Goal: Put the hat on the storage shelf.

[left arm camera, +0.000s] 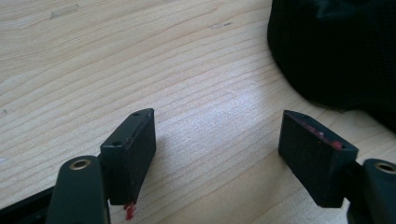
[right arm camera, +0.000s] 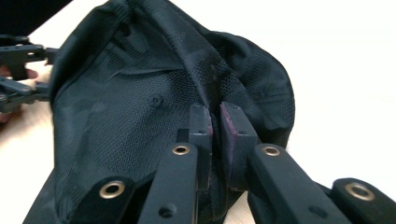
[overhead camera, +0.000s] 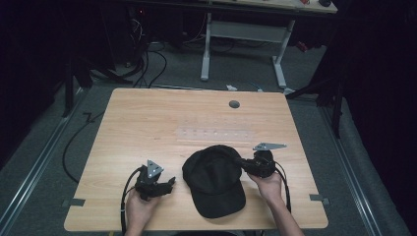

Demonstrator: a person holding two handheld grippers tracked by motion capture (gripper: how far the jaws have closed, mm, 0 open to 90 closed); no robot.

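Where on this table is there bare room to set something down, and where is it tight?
The table is bare across its far half, from the cap to the grey round plug, and down its left edge. It is crowded at the near edge: left gripper, cap, right gripper pinching it.

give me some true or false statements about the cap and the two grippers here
1. The right gripper has its jaws closed on the fabric of the black cap. True.
2. The left gripper is holding the cap's brim. False: its jaws stand wide apart over bare table, and the cap lies off to one side of them.
3. The cap sits between the two grippers in the high view. True.
4. The cap's brim points toward the far edge of the table. False: the brim points toward the person's edge.
5. A red mug stands near the round grey disc. False: there is no mug there.
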